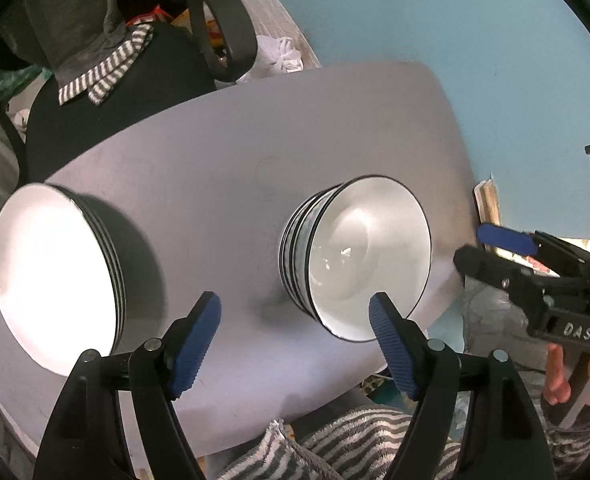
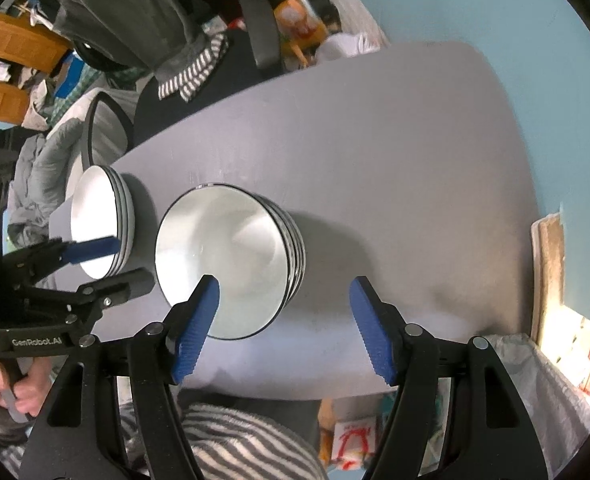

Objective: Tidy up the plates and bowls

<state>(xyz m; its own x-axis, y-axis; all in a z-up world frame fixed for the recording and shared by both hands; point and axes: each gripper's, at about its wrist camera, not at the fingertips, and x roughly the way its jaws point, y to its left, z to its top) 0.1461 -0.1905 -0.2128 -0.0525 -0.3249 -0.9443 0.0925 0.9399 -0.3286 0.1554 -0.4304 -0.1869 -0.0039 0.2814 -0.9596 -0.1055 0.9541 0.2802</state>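
Two stacks of white, black-rimmed dishes stand on a grey table (image 1: 223,152). The stack of bowls (image 1: 359,256) is at the middle right; it also shows in the right wrist view (image 2: 231,260). The wider stack (image 1: 55,272) is at the left, also in the right wrist view (image 2: 103,224). My left gripper (image 1: 295,344) is open and empty, above the table between the stacks. My right gripper (image 2: 285,328) is open and empty, just right of the bowls' near rim. It appears at the right in the left wrist view (image 1: 491,248).
A black office chair (image 1: 135,92) draped with grey and striped clothes stands beyond the table's far left edge. The blue wall (image 1: 435,20) is behind the table. A striped cloth (image 2: 231,440) lies below the near edge. Clutter and a plastic bag (image 2: 535,392) sit right.
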